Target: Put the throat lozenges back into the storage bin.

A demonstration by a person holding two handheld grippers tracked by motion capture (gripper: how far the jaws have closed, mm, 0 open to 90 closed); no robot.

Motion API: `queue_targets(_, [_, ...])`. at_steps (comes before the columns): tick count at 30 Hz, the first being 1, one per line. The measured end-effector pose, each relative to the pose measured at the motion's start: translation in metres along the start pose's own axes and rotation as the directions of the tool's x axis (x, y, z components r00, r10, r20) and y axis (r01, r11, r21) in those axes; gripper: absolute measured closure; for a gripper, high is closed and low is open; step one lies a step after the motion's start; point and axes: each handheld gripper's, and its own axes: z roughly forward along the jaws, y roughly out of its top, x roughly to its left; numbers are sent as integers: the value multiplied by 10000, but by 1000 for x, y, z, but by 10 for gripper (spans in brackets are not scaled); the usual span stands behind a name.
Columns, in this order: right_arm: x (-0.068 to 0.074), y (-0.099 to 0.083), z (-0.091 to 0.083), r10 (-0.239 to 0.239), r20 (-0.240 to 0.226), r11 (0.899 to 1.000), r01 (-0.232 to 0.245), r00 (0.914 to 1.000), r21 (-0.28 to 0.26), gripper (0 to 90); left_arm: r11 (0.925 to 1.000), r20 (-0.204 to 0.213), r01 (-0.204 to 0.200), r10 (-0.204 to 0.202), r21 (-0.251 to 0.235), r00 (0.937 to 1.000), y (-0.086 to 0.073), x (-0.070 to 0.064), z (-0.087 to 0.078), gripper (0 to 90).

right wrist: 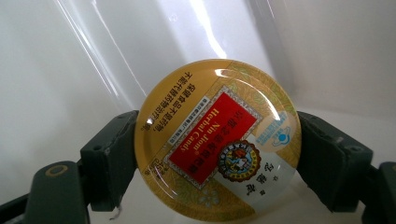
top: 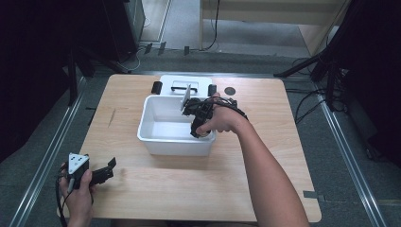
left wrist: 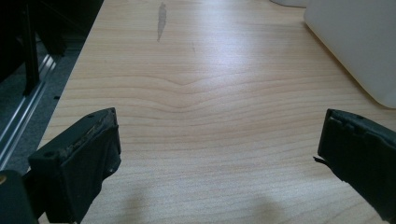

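A round tin is seen with a golden-yellow lid patterned with pale floral tracery; a red rectangle with gold lettering is set across it, framed in white, beside a dark ornate medallion, a small blue emblem and black characters. The jaws of the right gripper are black, as are those of the left gripper. The tub is plain white. The table is pale wood with fine wavy grain and a grey streak.

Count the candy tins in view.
1. A round yellow candy tin sits clamped between the jaws of the right gripper, inside the white bin at the table's middle. The hand could hide others in the bin.
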Motion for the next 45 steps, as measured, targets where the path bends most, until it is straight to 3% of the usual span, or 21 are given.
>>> queue_targets(13, [4, 3, 6, -237, 261, 9989, 226, 9994, 412, 194, 10000, -6, 7, -7, -11, 10000, 0, 0, 0, 0])
queue_targets(27, [2, 0, 2, -228, 159, 9994, 223, 9996, 265, 222, 10000, -11, 12, -12, -25, 10000, 0, 0, 0, 0])
queue_targets(35, [0, -3, -13, 88, -59, 9997, -89, 9999, -232, 237, 10000, -7, -38, 38, -10, 10000, 0, 0, 0, 0])
queue_targets(45, [-2, -10, -42, 290, 53, 9961, -285, 9996, -833, 241, 10000, -6, -57, 57, 19, 10000, 0, 0, 0, 0])
